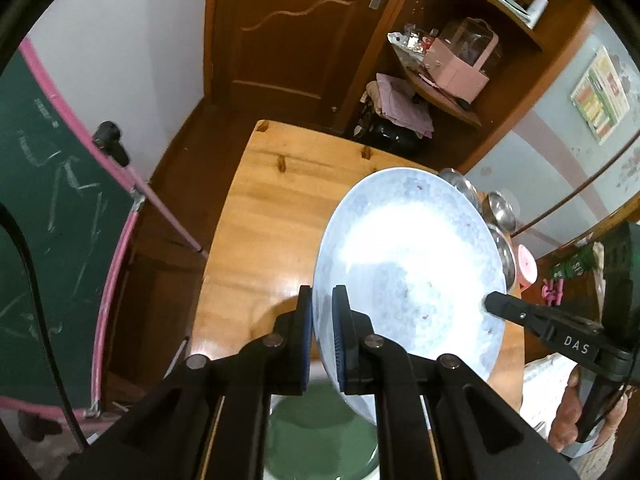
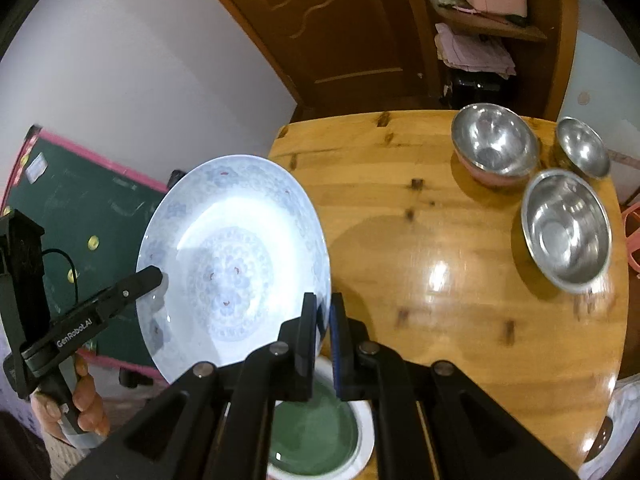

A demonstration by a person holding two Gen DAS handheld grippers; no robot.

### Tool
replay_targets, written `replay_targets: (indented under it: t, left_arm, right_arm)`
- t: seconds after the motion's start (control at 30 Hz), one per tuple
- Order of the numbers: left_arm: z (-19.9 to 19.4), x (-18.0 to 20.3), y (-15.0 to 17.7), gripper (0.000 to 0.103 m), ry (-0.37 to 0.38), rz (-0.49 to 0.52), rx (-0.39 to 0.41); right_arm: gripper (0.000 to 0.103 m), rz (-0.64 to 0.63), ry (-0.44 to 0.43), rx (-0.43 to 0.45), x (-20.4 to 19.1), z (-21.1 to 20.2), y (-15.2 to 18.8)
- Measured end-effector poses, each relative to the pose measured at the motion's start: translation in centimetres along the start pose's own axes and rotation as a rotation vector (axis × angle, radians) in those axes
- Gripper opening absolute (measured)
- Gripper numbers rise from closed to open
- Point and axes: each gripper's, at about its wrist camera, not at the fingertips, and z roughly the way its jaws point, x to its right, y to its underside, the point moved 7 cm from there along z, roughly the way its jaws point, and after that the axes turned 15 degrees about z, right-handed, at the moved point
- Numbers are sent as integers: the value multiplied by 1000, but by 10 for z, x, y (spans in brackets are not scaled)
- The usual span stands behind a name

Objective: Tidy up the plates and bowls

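— Wooden worktop (image 2: 460, 280), glossy, with a brown door (image 1: 296, 32) and cluttered shelves (image 1: 448, 92) behind it. What sits on it?

— Three steel bowls (image 2: 494, 142) grouped at its far right corner, seen from the right wrist view. A green-centred plate (image 2: 316, 436) with a white rim lies at the near edge, directly below the lifted plate.

— And that lifted plate?

— A pale blue patterned plate (image 2: 232, 264), held tilted in the air above the worktop's near-left part, clear of the wood. Both tools have it.

— How do the fingers stand on it?

— The left gripper (image 1: 322, 300) is closed on the plate's left rim: one pad against the underside, the other against the face, the edge pinched between them. The right gripper (image 2: 323, 304) is closed the same way on the opposite rim. In each view, the other tool's black finger reaches onto the far side of the plate.

— Anything else near it?

— A green chalkboard with a pink frame (image 1: 60, 208) stands left of the plate, against the white wall. A hand (image 2: 86, 404) grips the left tool's handle.
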Motion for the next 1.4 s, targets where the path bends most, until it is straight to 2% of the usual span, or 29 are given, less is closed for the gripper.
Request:
replay_targets:
  t: [0.27,0.4,0.53,0.77,1.13,1.4]
  left_arm:
    - [-28,7,76,7,-9,-9,24]
    - [-20,8,112,7,-10,-26,27]
    - [4,12,143,7,-5,-38,-3]
    - [39,13,176,7,24,-70,-46]
    - [59,12,199,7,-29,-24,-59]
    - [81,6,216,7,-2,-57,-101]
  right_arm:
    - [6,-10,-46,-32,12,-6,77]
    - [7,-10,-26,-49,27,12,111]
    - [7,16,-6,-48,43,23,133]
    - [6,43,16,-54,62,42,154]
    - [6,28,49,-79,68,65,171]
    - [6,15,78,-83,72,73,175]
